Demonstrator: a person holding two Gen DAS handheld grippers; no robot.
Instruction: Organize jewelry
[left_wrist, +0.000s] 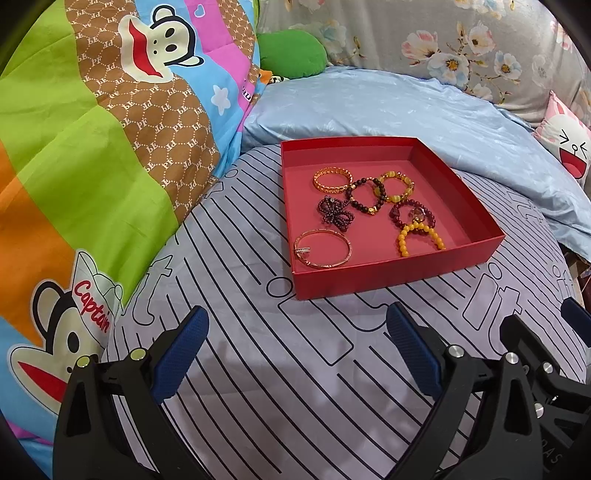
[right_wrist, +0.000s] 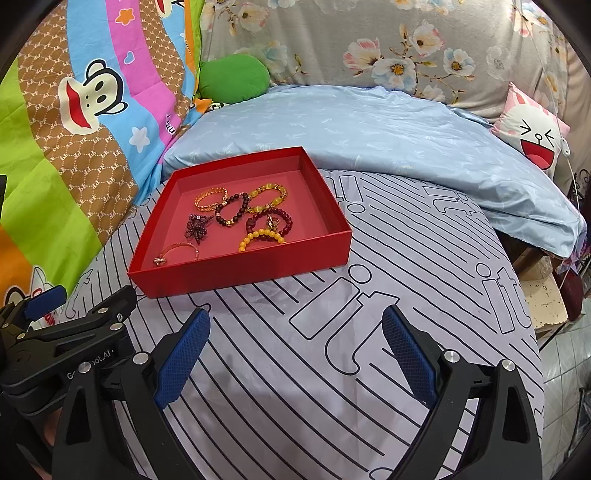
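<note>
Through the left wrist camera we see our left gripper (left_wrist: 295, 354) spread wide and empty above the striped sheet (left_wrist: 258, 387), with the red box (left_wrist: 399, 273) of bracelets ahead, slightly right. Through the right wrist camera, our right gripper (right_wrist: 295, 354) gapes empty too; the box (right_wrist: 240, 273) sits ahead-left, its thin gold bangle (right_wrist: 177, 253) perhaps nearest us.

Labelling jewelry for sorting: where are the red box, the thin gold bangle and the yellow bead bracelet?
red box (left_wrist: 388, 275): left wrist view, front outer wall.
thin gold bangle (left_wrist: 347, 247): left wrist view, right side of band.
yellow bead bracelet (left_wrist: 401, 240): left wrist view, left-side beads.
</note>
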